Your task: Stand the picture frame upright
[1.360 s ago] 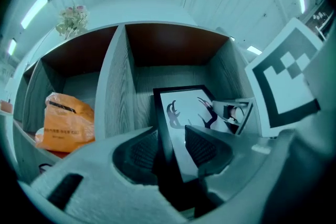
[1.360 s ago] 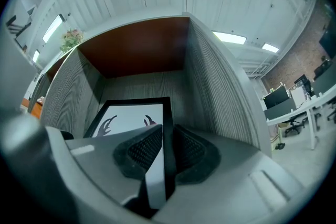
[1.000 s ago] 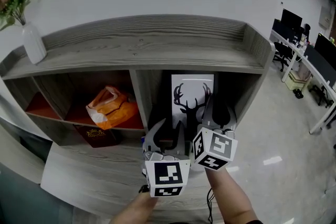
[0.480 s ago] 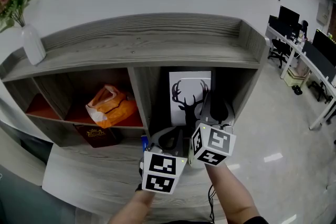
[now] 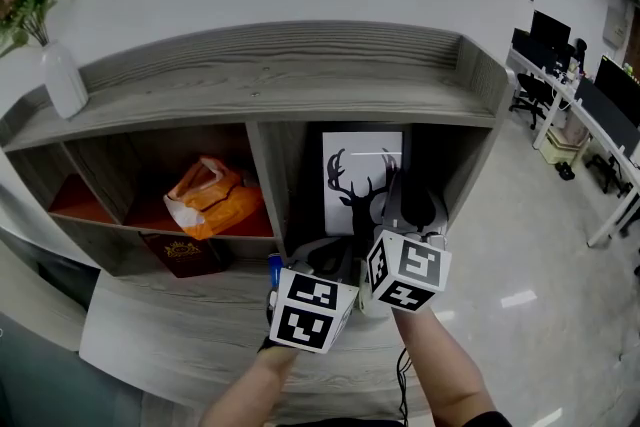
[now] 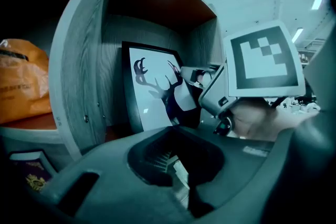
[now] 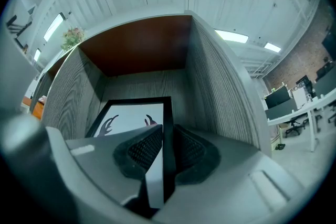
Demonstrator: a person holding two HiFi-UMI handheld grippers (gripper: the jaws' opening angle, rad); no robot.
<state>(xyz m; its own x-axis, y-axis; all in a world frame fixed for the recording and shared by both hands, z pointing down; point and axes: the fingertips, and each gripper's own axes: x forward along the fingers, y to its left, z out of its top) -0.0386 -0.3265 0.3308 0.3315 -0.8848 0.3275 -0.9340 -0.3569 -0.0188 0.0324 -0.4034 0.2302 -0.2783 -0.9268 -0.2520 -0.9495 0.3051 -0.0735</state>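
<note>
Black-framed deer picture frame (image 5: pixel 360 160) in right bay of grey wooden shelf unit (image 5: pixel 280 75), apparently leant on far wall. Right edge clamped by right gripper (image 7: pixel 167 152); left gripper (image 6: pixel 176 165) clenched, empty. Top to be eased nearer slowly, base kept planted.

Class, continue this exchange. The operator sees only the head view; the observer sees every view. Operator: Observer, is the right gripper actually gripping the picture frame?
Observer: Yes. In the right gripper view, the right gripper has its jaws pinched on the black right-hand edge of the picture frame.
Operator: And the left gripper?
Observer: Its own view shows its jaws together, with nothing between them.
Operator: What is above the frame?
Observer: A reddish-brown ceiling panel, unlike the grey wood walls.
</note>
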